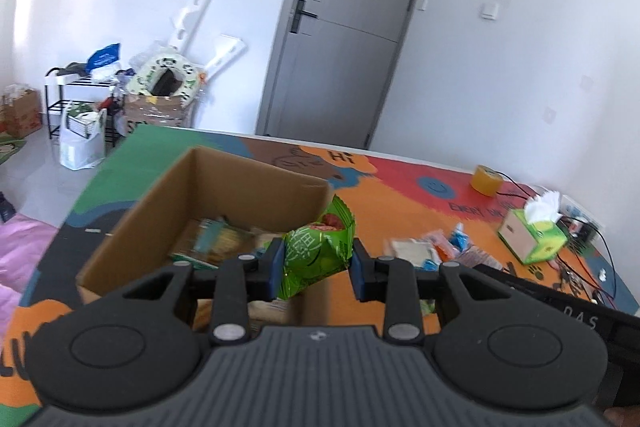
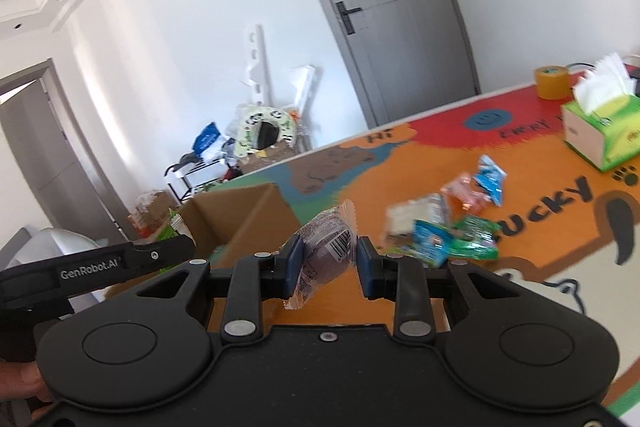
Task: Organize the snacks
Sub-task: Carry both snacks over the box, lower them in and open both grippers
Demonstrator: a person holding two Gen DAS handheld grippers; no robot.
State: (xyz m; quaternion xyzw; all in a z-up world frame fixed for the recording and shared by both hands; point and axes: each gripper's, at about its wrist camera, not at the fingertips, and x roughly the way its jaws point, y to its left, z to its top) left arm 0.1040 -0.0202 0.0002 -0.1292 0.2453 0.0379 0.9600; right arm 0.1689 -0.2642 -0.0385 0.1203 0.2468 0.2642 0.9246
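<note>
A green snack packet sits pinched between the blue pads of the left gripper, crumpled and tilted, held in the air over the near right corner of the open cardboard box. Below and to the left of that claw, inside the box, lie a few packets already dropped in, blurred. The right gripper is clamped on a clear-wrapped dark snack with a barcode label, its crimped ends sticking out above and below the pads; it hangs above the colourful table mat, with the box ahead and to its left. Just ahead and to the right of this claw lies a loose pile of snacks: a pale packet, blue ones, a pink one and a green one, some touching. Farther right stand a green tissue box and, beyond it, a roll of yellow tape. A grey door stands behind the table.
</note>
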